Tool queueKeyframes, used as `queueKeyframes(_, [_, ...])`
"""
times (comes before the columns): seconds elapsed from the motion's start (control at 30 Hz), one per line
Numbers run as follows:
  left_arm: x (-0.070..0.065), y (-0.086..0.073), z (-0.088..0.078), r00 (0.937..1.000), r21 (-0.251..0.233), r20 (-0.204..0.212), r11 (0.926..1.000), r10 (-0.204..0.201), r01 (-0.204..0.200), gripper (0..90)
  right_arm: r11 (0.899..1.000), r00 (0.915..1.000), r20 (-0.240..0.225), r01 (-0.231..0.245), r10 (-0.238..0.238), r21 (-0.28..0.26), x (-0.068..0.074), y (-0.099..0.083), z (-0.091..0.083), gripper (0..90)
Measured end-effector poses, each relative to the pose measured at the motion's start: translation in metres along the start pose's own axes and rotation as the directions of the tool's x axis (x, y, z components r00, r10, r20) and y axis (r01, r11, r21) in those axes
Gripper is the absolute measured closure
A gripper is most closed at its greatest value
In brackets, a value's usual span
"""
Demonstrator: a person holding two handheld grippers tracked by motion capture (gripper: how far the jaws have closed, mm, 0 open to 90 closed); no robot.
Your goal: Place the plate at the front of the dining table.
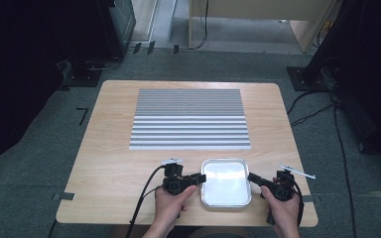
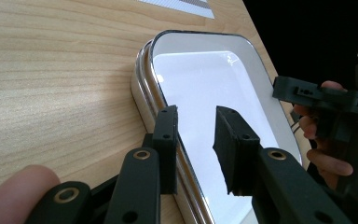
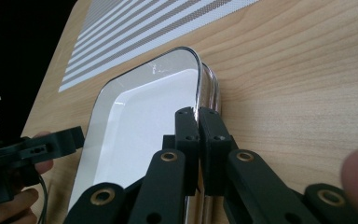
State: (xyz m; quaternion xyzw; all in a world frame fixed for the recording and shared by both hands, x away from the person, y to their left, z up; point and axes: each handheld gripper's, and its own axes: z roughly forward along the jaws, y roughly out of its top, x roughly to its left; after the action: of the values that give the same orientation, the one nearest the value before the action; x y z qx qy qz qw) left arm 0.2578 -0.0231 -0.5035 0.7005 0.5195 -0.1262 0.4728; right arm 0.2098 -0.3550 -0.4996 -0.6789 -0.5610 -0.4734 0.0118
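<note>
A shiny rectangular metal tray (image 1: 225, 184) with nothing in it sits near the table's front edge, between the two hands. My left gripper (image 1: 202, 178) straddles its left rim. In the left gripper view the jaws (image 2: 196, 116) stand apart: one outside the rim, one over the tray (image 2: 205, 70), and a gap shows between them. My right gripper (image 1: 251, 177) is at the right rim. The right gripper view has its jaws (image 3: 198, 112) pressed together on the raised edge of the tray (image 3: 140, 107).
A grey-and-white striped mat (image 1: 190, 119) lies flat across the far half of the wooden table (image 1: 114, 148). Cables trail from both grippers over the front edge. Dark equipment and floor cables surround the table.
</note>
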Motion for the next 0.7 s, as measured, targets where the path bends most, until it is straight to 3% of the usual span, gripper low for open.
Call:
queueKeyframes(0.33, [-0.001, 0.001, 0.004, 1.0000, -0.004, 0.006, 1.0000, -0.001, 0.001, 70.3, 1.000, 0.9999, -0.012, -0.010, 0.010, -0.017, 0.000, 0.002, -0.005, 88.2])
queueKeyframes(0.43, [-0.002, 0.001, 0.006, 0.9996, 0.000, 0.026, 1.0000, -0.002, 0.002, 70.1, 0.999, 0.9998, -0.012, -0.015, 0.014, -0.030, -0.001, 0.003, -0.007, 88.1])
queueKeyframes(0.47, [-0.003, 0.001, 0.008, 0.9985, 0.007, 0.055, 0.9999, -0.010, 0.009, 70.6, 0.999, 0.9998, -0.012, -0.016, 0.015, -0.032, -0.002, 0.003, -0.008, 88.3])
queueKeyframes(0.53, [-0.007, 0.000, 0.014, 0.9980, 0.025, 0.061, 0.9995, 0.015, -0.017, 69.2, 0.999, 0.9992, -0.033, -0.022, 0.021, -0.030, -0.004, 0.003, -0.008, 88.5])
queueKeyframes(0.7, [-0.010, -0.002, 0.021, 0.9978, 0.020, 0.046, 0.9986, 0.049, -0.050, 68.9, 1.000, 0.9998, -0.017, -0.010, 0.009, -0.028, -0.002, 0.002, -0.006, 88.1])
